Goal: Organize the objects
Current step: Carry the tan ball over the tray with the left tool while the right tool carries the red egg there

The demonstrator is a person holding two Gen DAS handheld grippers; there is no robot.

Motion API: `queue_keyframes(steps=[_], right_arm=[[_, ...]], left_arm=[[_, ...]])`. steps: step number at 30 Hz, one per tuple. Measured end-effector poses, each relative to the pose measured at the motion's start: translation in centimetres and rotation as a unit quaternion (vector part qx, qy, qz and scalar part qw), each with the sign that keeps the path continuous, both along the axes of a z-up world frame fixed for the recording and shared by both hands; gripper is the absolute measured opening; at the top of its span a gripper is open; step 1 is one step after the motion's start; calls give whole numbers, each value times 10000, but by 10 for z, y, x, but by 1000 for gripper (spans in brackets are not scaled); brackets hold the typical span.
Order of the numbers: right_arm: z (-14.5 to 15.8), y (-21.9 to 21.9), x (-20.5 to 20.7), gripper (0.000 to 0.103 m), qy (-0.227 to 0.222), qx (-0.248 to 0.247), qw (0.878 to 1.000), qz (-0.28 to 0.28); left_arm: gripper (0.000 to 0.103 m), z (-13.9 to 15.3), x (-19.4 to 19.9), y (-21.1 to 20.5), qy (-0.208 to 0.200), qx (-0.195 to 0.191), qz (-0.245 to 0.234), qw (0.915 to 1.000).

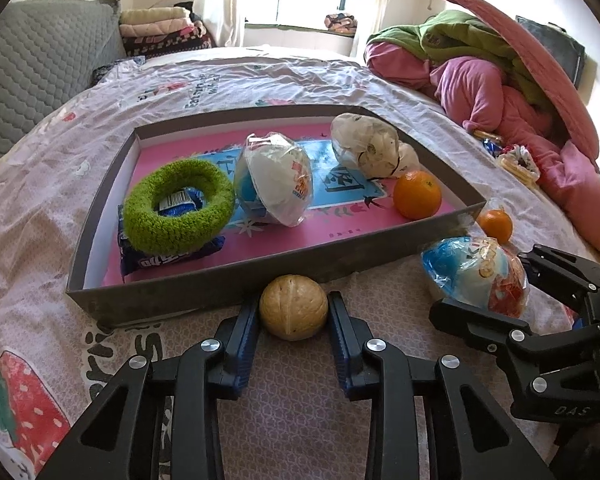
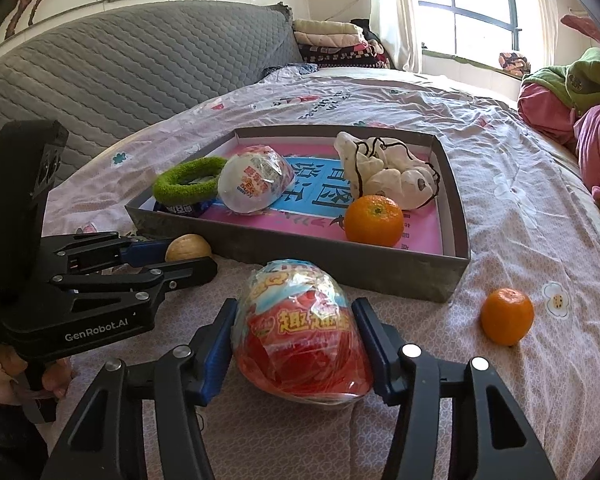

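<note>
A tan walnut [image 1: 293,312] lies on the bed sheet just in front of the grey tray [image 1: 220,284]. My left gripper [image 1: 294,300] is shut on it, a pad pressing each side. To the right, a plastic-wrapped egg toy [image 2: 300,336], red and blue, rests on the sheet with my right gripper [image 2: 295,308] shut on its sides. Inside the tray are a green fuzzy ring [image 1: 178,204] on a blue snack pack [image 1: 164,258], a white wrapped egg toy [image 1: 276,180], a white bundle [image 1: 368,146] and an orange [image 1: 417,194]. A second orange [image 2: 507,316] lies outside.
The tray's near wall [image 2: 340,268] rises right behind both held things. Pink and green bedding [image 1: 480,76] is piled at the right, with snack packets [image 1: 516,160] beside it. A grey quilted headboard [image 1: 40,72] stands at the left. A person's hand [image 2: 4,372] holds the left gripper.
</note>
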State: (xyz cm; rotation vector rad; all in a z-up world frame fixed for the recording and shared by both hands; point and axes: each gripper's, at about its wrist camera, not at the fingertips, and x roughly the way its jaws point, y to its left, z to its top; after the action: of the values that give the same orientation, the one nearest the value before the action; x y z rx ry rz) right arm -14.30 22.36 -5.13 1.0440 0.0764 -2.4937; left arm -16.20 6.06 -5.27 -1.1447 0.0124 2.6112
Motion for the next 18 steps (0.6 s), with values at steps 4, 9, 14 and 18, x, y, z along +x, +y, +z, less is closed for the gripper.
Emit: queue_keyframes(steps=[4, 9, 14, 18], right_arm=[[1, 0, 1, 57, 26, -41, 10000, 9], [8, 4, 3, 57, 145, -182, 9997, -17], [18, 5, 7, 57, 376, -294, 9989, -16], [26, 5, 8, 57, 554, -317, 9980, -11]], left_arm=[[34, 5, 4, 2, 94, -41, -44, 9999], [34, 16, 10, 1, 244, -3, -60, 9997], [34, 31, 15, -2, 433, 43, -37, 9990], [34, 37, 17, -5, 547, 14, -11, 9985]])
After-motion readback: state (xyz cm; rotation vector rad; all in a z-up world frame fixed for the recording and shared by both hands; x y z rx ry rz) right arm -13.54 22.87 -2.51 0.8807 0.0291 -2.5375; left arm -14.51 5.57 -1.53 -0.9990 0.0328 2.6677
